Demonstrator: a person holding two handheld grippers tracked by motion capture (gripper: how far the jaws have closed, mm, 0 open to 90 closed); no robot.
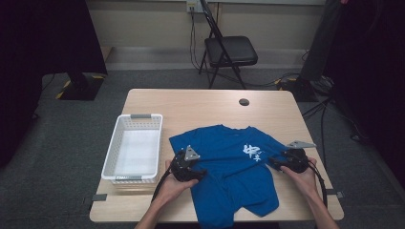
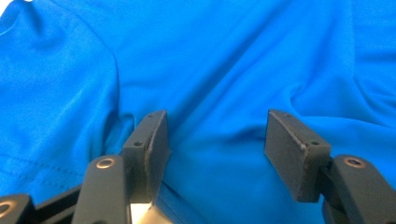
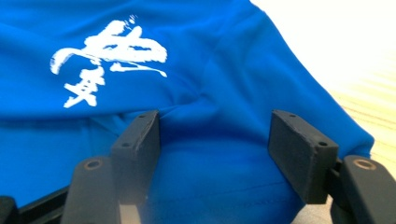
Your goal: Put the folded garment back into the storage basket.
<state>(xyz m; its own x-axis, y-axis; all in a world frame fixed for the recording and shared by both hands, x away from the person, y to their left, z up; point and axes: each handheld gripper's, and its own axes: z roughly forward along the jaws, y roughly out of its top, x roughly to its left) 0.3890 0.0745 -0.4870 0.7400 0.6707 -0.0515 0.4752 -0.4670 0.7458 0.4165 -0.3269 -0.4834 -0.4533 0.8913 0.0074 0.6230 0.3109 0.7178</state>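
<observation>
A light wooden table [image 1: 210,102] carries a blue T-shirt [image 1: 224,167] spread near its front edge, an empty white basket [image 1: 134,145] to the left, and a small dark disc [image 1: 244,101] far right.

shirt hem: the blue T-shirt [image 1: 224,162] hung over the table's [image 1: 157,102] near edge — its lowest part was cut off by the bottom of the high view.
white print: the characters [image 3: 105,58] were too brushy to read.
person: only forearms and hands entered the high view; the rest lay beyond its bottom edge.
basket floor: the white basket [image 1: 134,145] had its near inside wall hidden by its own rim.
</observation>
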